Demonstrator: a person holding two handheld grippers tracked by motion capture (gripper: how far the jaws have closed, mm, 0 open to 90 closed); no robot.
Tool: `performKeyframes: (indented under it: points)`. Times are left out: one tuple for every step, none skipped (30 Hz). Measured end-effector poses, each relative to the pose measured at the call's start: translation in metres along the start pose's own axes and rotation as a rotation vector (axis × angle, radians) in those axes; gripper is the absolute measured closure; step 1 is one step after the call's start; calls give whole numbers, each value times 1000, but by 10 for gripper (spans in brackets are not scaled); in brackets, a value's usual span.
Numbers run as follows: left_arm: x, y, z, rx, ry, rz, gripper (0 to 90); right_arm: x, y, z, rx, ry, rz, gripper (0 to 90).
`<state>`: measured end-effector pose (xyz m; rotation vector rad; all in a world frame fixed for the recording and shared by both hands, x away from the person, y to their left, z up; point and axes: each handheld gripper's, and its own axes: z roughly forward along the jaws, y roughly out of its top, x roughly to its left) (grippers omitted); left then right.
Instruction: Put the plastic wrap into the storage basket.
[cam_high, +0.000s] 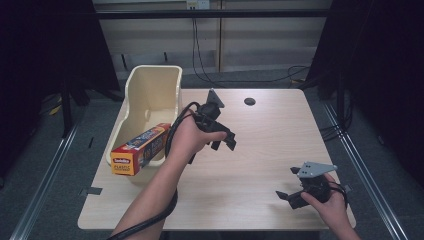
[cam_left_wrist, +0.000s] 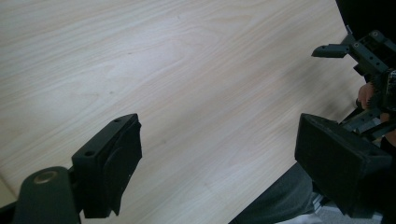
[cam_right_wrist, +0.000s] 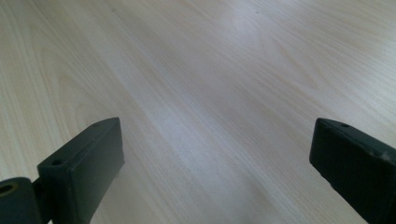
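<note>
A person's left hand holds my left gripper (cam_high: 225, 144) above the middle of the light wooden table (cam_high: 260, 150), just right of the box. Its jaws stand open over bare wood, with nothing between them (cam_left_wrist: 219, 154). Near the table's front right corner, the right hand holds my right gripper (cam_high: 286, 182) low, jaws pointing left. Those jaws are wide open over bare wood too (cam_right_wrist: 215, 158). The right gripper (cam_left_wrist: 364, 51) also appears at the upper right of the left gripper view. An orange and yellow plastic wrap box (cam_high: 140, 150) lies on the front rim of a cream bin (cam_high: 150, 85).
The cream bin stands at the table's back left, its front end hanging past the left edge. A small dark round hole (cam_high: 249, 101) sits near the back edge. Cables hang behind the table. A metal rail (cam_high: 360, 165) runs along the floor on the right.
</note>
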<state>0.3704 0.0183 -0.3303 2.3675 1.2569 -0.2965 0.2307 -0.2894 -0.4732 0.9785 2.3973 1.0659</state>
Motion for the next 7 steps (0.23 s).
performKeyframes:
  points:
    - [0,0,2,4,2,-3,146,0,0,0,2,-2,2,30]
    - [-1,0,3,3,6,-4,145,0,0,0,1,-4,-1,29]
    - [-1,0,4,3,8,1,146,0,0,0,2,-3,1,29]
    - [-1,0,6,-3,4,6,146,0,0,0,2,-5,1,29]
    - [-1,0,6,1,12,0,147,0,0,1,1,-3,1,30]
    - [-1,0,7,0,7,1,147,0,0,1,2,-3,3,30]
    - [-1,0,7,0,8,3,147,0,0,1,1,-3,3,30]
